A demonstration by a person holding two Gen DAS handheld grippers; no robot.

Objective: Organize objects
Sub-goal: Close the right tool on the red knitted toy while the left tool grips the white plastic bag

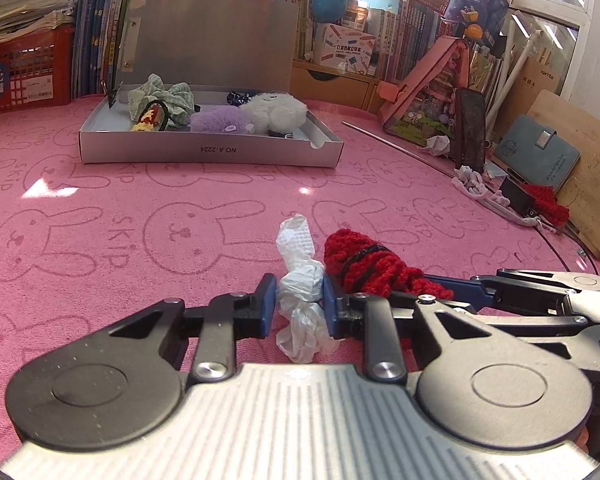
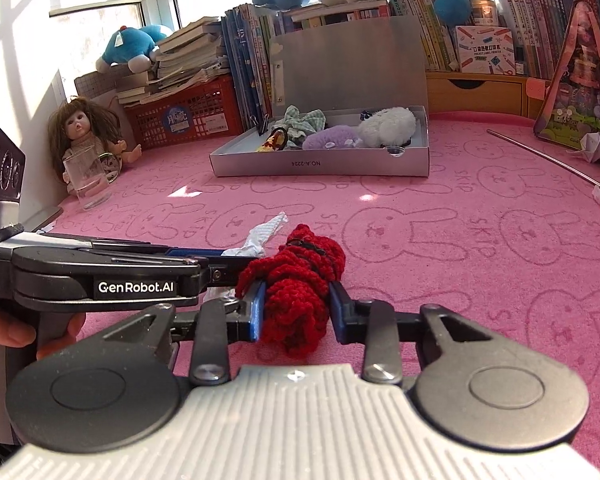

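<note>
Gripping one crumpled white plastic bag near the surface's front edge, the left gripper is clamped shut; beside it the right gripper pinches one red crocheted piece. Farther back, the open grey box already holds roughly five soft items, so seemingly two remain.

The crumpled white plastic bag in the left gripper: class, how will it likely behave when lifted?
The crumpled white plastic bag will probably flop: loose ends spill past the left hand-held gripper. It looks thin, so likely very light. Its glossy film may slip, though it sits pinched between the fingers.
</note>
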